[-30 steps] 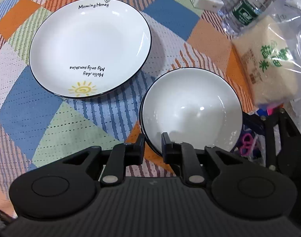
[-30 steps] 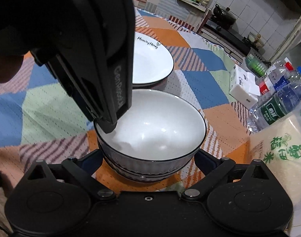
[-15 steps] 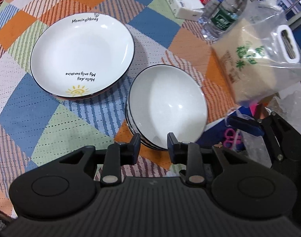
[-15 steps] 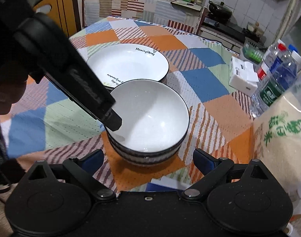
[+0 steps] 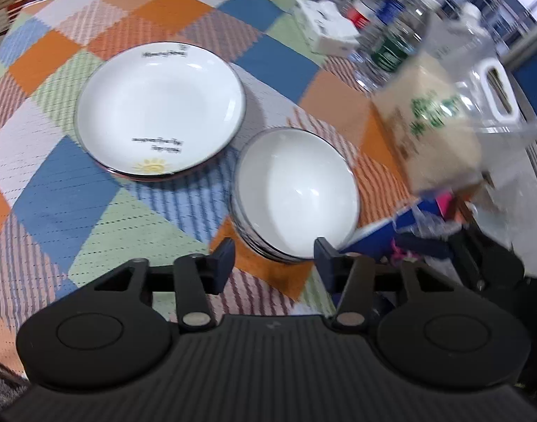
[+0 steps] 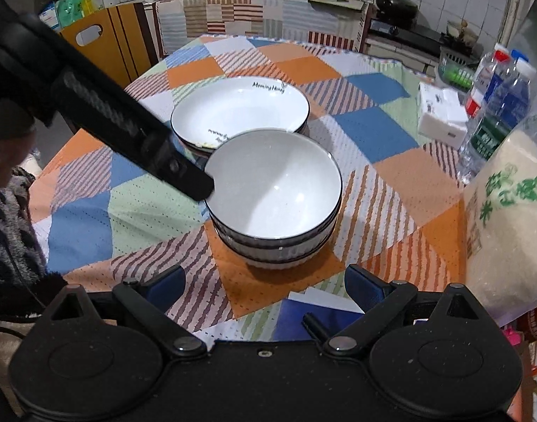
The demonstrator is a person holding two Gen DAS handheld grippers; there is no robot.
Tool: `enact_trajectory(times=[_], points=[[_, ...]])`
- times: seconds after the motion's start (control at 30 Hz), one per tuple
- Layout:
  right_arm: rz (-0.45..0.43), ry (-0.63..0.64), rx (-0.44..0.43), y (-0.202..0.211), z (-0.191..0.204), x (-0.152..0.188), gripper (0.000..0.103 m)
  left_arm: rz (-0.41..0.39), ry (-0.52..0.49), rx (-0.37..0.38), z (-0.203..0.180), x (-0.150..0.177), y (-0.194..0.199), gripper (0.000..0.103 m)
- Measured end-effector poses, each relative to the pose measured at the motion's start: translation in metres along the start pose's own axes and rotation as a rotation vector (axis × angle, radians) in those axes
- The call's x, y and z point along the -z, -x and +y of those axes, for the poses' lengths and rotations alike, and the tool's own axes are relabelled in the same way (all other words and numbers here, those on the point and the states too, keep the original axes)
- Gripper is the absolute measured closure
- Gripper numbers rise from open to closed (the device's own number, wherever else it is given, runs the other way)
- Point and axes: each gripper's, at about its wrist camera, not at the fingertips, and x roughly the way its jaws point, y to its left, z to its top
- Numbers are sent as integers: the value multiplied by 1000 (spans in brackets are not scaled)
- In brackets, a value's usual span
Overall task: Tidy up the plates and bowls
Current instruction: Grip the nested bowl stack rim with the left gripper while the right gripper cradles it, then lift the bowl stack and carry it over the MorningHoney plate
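1. Left wrist view is motion-blurred, worst at the far right, smearing the water bottles (image 5: 391, 35) and rice bag (image 5: 434, 119).
2. Right wrist view is sharper, evenly bright.
3. Overhead glare spots the stacked bowls (image 6: 273, 190).
4. Fisheye curvature bends both views' edges.

A patchwork tablecloth (image 6: 367, 123) of orange, blue, pale green and white squares, some striped in brown and red, is covering the round table. White bowls (image 6: 273, 190) with thin black rims and dark ribbed bands are sitting on an orange patch, while a white plate (image 5: 159, 112) edged in black is showing black lettering and a yellow sun. The black grippers, left (image 5: 273, 256) and right (image 6: 263, 290), are showing dark blue pads (image 6: 365, 290). A clear bag of pale rice (image 6: 507, 232) is bearing green characters; bottles (image 6: 497, 105) are wearing red and blue caps.
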Motion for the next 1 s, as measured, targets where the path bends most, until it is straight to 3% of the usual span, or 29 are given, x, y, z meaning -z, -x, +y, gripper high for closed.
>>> enact_trajectory(times=[0.1, 0.3, 0.53, 0.83, 1.0], points=[[20, -16, -8, -10, -3, 4, 4, -11, 37, 7, 13, -1, -4, 51], [29, -51, -24, -37, -10, 6, 4, -36, 135, 93, 36, -2, -23, 48], [-33, -74, -4, -73, -16, 4, 4, -31, 206, 165, 48, -2, -62, 47], [-97, -78, -17, -98, -10, 10, 5, 3, 188, 219, 51, 1, -90, 56], [-160, -82, -21, -105, -9, 10, 4, -15, 165, 233, 57, 2, -97, 62]])
